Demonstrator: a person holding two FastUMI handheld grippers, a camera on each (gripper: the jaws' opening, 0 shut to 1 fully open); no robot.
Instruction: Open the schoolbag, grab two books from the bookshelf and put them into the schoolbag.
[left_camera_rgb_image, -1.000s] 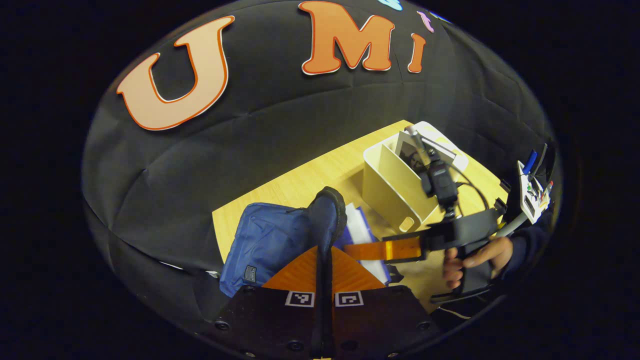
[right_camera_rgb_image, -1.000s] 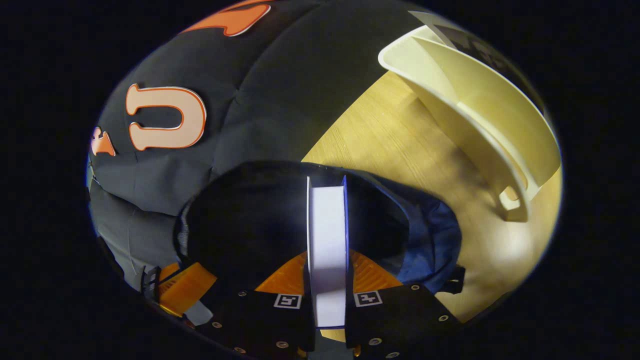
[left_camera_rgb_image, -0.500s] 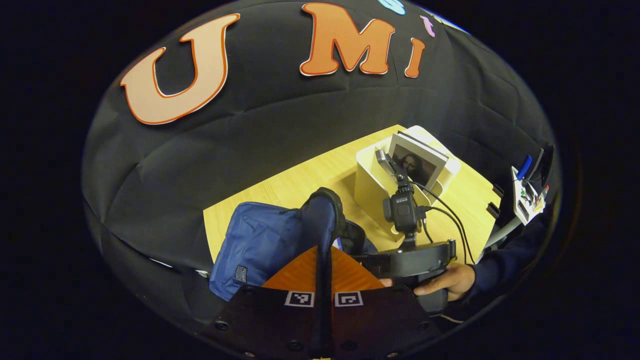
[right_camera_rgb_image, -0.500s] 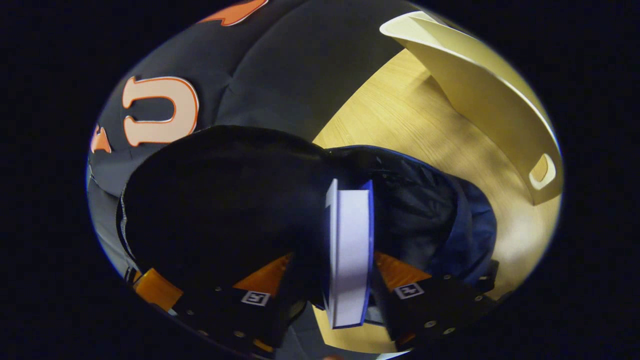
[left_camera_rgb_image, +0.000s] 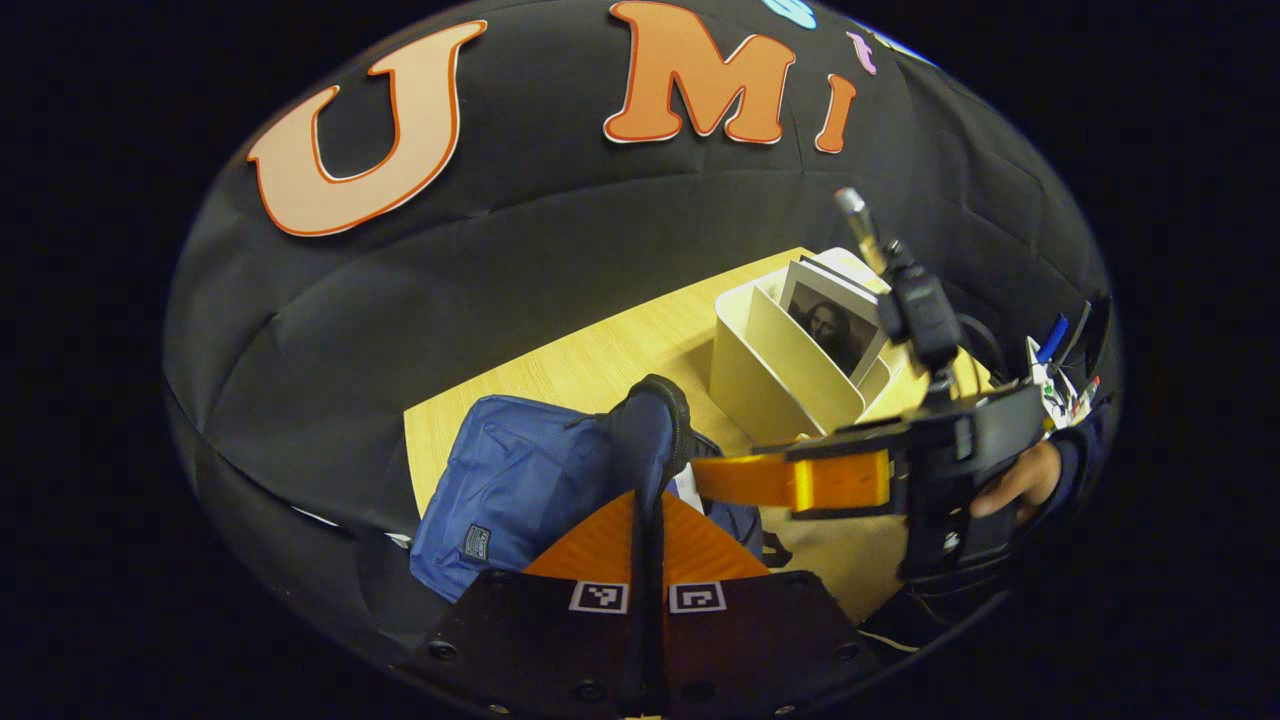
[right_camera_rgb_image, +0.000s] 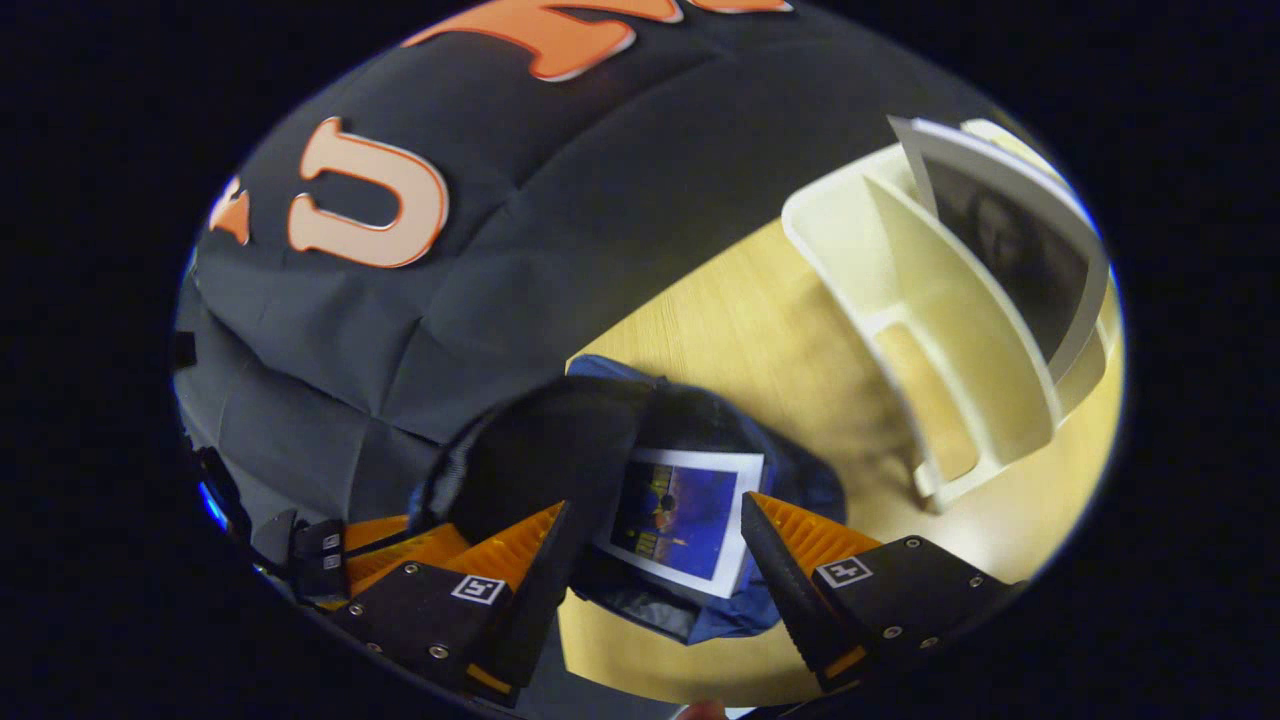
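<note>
Wooden table (right_camera_rgb_image: 760, 330); book (right_camera_rgb_image: 680, 520) inside schoolbag (left_camera_rgb_image: 520, 480), below released right hand-held gripper (right_camera_rgb_image: 650, 560); left hand-held gripper (left_camera_rgb_image: 648, 500) clenched on schoolbag flap.

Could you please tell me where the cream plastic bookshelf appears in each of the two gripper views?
Left gripper view: the cream plastic bookshelf stands right of centre on the pale wooden table, behind the right hand-held gripper.
Right gripper view: it sits at the upper right, beyond the open fingers.
Shared landmark: the upright book with the dark portrait cover in its far compartment.
</note>
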